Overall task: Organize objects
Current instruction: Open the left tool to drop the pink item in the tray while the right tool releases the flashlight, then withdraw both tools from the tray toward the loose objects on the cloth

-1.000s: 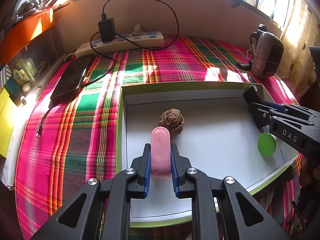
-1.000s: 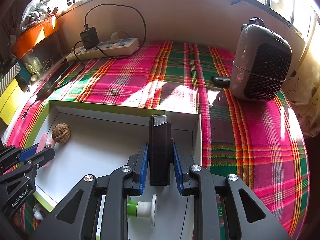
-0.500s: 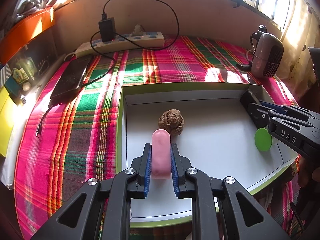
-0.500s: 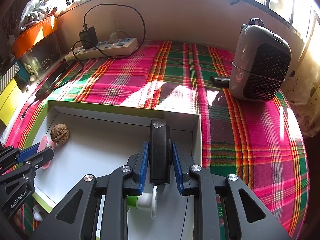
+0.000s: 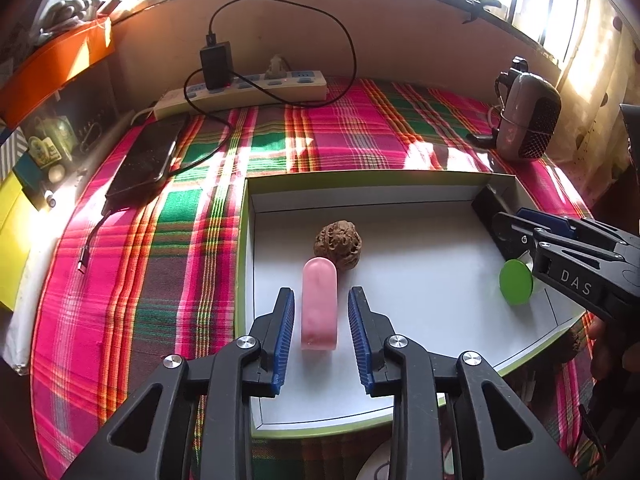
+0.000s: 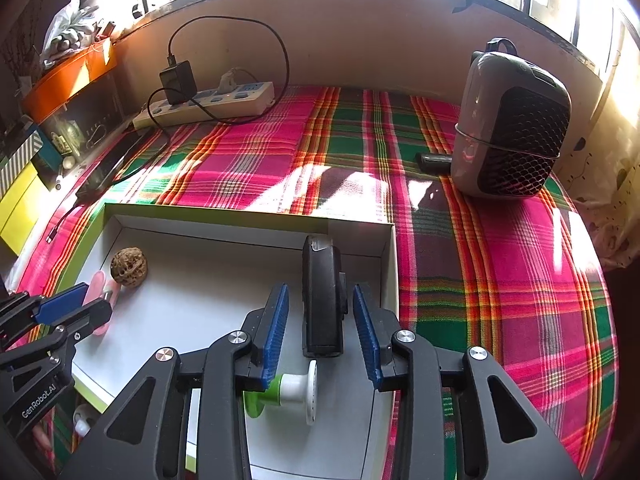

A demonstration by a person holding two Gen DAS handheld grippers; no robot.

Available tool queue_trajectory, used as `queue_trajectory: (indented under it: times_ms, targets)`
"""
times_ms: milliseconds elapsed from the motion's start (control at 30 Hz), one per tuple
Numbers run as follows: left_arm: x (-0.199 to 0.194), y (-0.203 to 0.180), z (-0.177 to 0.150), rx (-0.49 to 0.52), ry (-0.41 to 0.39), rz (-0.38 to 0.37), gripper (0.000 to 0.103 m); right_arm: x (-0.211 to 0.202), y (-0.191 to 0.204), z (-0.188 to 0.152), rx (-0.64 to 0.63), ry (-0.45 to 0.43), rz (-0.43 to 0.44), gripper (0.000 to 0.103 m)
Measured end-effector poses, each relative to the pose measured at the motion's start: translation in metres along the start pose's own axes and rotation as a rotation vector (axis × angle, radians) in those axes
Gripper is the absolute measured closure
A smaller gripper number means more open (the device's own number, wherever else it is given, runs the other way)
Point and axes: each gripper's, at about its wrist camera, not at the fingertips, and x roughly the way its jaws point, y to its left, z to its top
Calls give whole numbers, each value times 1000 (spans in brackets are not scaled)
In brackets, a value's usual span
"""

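Note:
A shallow white box with a green rim (image 5: 372,178) (image 6: 224,214) lies on the plaid cloth. A pink oblong piece (image 5: 319,309) lies flat in it, touching a brown walnut (image 5: 338,243) (image 6: 129,267). My left gripper (image 5: 322,334) is open, its jaws on either side of the pink piece without touching it. A black rectangular device (image 6: 323,300) lies at the box's right wall. My right gripper (image 6: 322,328) is open around it. A green and white spool (image 6: 282,390) (image 5: 516,287) lies under the right gripper.
A grey speaker-like device (image 6: 510,122) stands at the back right. A power strip with a black charger (image 5: 240,88) lies along the back wall. A black phone (image 5: 146,158) lies at the left. Shelves with clutter (image 5: 36,120) line the left side.
Both grippers have opened. The left let go of the pink piece, which now lies in the box. The right let go of the black device, which now lies at the box's right wall.

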Motion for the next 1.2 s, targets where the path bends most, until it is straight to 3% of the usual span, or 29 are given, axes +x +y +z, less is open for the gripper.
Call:
queue_trajectory:
  times_ms: [500,900,1033,1200]
  targets:
    - [-43,0,-14,-4,-74,-28,77,-46,7,-14,11,-82,16,64]
    - [-71,18,-43,-43,-111,-89,76,-89,4,-46,43,-145,4,64]
    - [-78,24,-55,-55,-118,-112,76,-99,-3,-60,66,-151,0,53]
    - [-79,29,-70,-64,-105,-144,74,-108,-16,-79,112,-151,-21,53]
